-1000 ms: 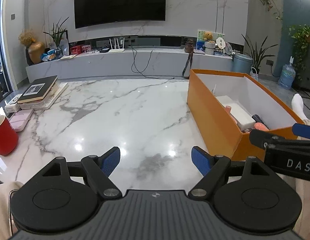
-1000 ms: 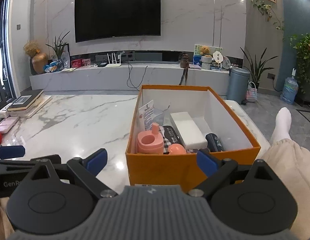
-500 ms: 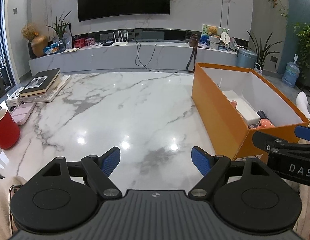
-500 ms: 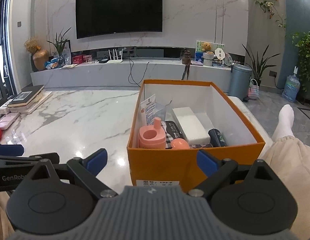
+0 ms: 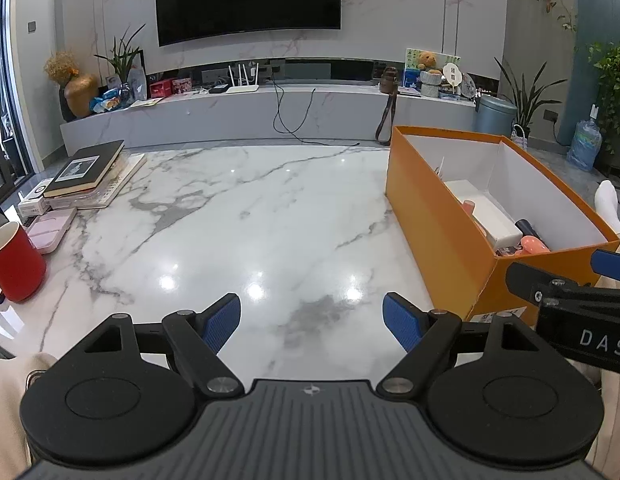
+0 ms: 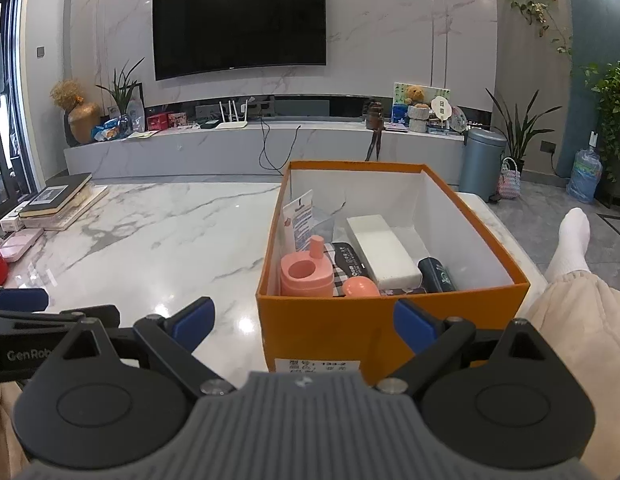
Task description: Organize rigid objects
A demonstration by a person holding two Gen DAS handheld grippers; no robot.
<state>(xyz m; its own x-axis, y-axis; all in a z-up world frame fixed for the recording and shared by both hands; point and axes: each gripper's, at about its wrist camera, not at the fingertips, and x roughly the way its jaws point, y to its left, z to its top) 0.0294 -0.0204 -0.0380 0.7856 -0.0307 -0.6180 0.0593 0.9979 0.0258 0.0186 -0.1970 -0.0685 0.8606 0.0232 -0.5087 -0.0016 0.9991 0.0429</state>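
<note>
Living room with a big marble table (image 5: 270, 216) and a TV (image 6: 238, 20) on the wall. An orange box (image 6: 349, 320) sits on the table's right side with a pink container (image 6: 306, 276), a white block (image 6: 381, 252) and a dark tube (image 6: 435, 274) inside. The left gripper (image 5: 311, 316) and right gripper (image 6: 304, 320) are both spread wide and empty, hanging over the near edge.

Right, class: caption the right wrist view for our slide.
Open right gripper faces an orange box holding pink and white items.

left claw (image 5: 311, 318) agape, empty | marble table (image 5: 250, 220) | orange box (image 5: 441, 224) right
</note>
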